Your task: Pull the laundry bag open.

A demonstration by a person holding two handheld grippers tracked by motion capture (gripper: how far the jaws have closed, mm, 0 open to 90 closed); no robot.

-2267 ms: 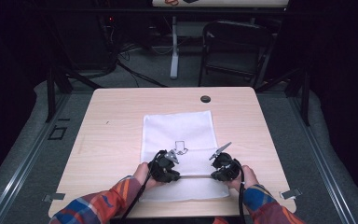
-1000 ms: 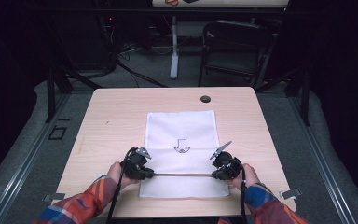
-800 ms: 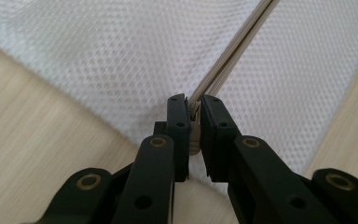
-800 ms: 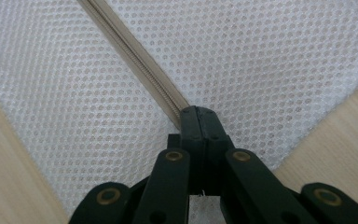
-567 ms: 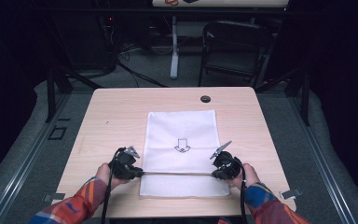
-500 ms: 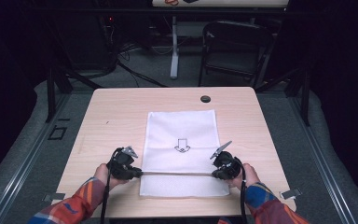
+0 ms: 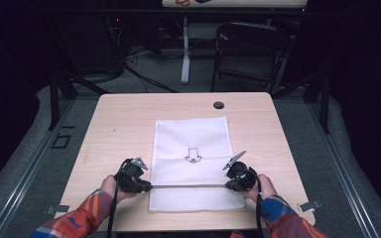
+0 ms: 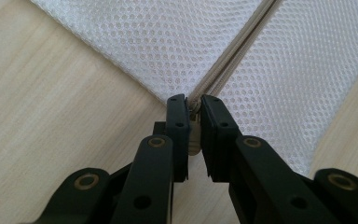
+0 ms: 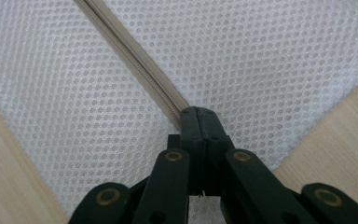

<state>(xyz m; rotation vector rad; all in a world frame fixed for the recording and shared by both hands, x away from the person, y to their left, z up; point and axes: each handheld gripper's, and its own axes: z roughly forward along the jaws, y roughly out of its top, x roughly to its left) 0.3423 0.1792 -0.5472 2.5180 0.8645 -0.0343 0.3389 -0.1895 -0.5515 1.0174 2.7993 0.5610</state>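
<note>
**Both tools on the zip of the mesh bag**

On the wooden worktop (image 7: pixel 119 124) in front of us lies a white mesh bag (image 7: pixel 191 136), flat and roughly centred, with a small dark arrow-like print (image 7: pixel 193 155) near its middle. A beige zip (image 7: pixel 188 186) runs straight across the bag close to our edge, from one side to the other.

Our left tool (image 7: pixel 138 184) sits at the bag's left edge, at the end of the zip. In the left gripper view its jaws are nearly together, with a narrow gap between them, and they clamp a small pale piece at the zip's end (image 8: pixel 194 133), most likely the zip pull; we cannot tell its exact shape. The zip (image 8: pixel 233 56) runs away from the jaws across the mesh (image 8: pixel 158 46), and bare wood (image 8: pixel 51 107) shows on either side.

Our right tool (image 7: pixel 234 181) sits on the bag near its right edge, at the other end of the zip. In the right gripper view the jaws are pressed fully together on the zip tape (image 9: pixel 140 63) where it meets the tips; mesh (image 9: pixel 261 60) surrounds them.

Both our hands rest low at the near edge of the worktop, sleeves in an orange and blue plaid. A small dark round fitting (image 7: pixel 219 105) sits in the worktop near its far edge, well apart from the bag
</note>
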